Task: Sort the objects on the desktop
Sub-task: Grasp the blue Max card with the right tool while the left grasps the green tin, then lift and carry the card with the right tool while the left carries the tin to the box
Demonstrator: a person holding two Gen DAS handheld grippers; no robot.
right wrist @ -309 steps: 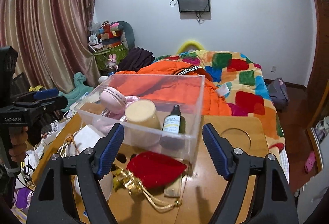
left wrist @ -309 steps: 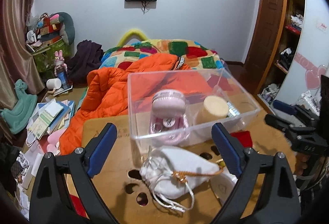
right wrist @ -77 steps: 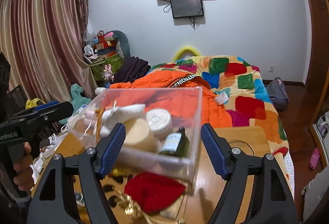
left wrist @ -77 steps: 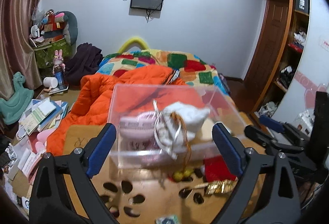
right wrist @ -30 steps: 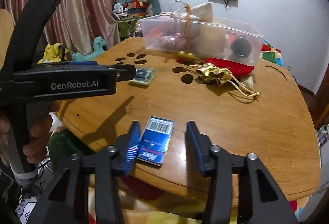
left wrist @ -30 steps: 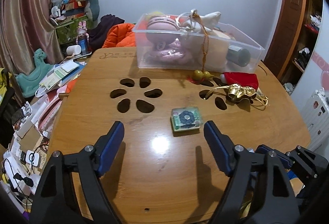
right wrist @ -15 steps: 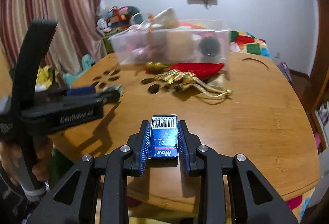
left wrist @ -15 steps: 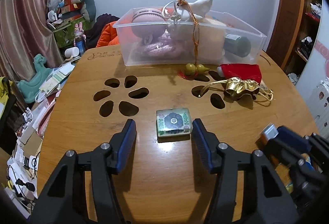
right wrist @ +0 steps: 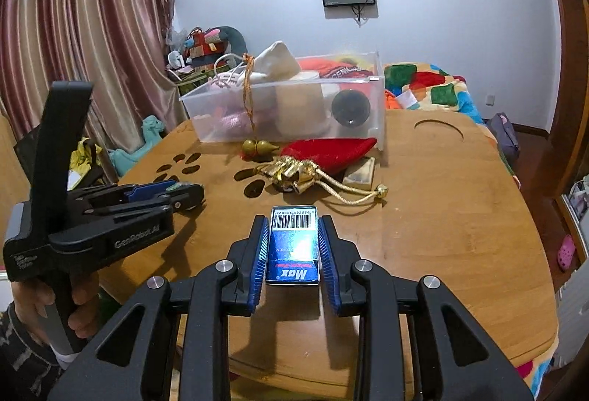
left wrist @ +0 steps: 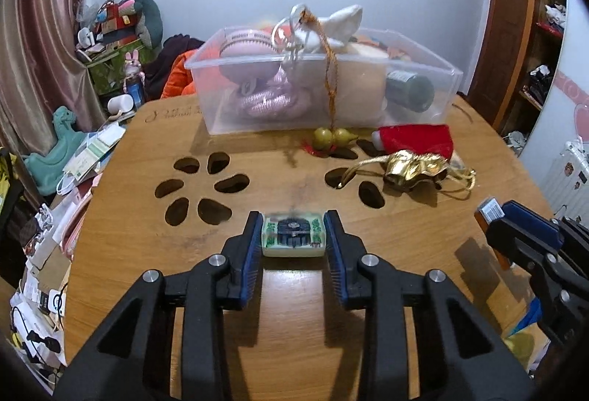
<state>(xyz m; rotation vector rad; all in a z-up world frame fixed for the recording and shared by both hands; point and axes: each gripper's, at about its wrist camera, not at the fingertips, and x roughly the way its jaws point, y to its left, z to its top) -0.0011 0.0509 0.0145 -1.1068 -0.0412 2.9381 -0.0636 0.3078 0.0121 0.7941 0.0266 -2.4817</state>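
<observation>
On the wooden table, the left gripper is closing on the green tin lying crosswise between its jaws — the right gripper clamps the blue box lengthwise.

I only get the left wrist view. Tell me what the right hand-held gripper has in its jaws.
Observer: The right hand-held gripper is shut on a blue box printed "Max", barcode end pointing forward.
Operator: Now report what is behind my camera.
Observer: A hand wraps the handle of the left hand-held gripper, whose jaws are closing with the green tin between them.
Operator: Say what lies beyond the clear bin.
Observer: A bed with a brightly coloured patchwork quilt.
</observation>
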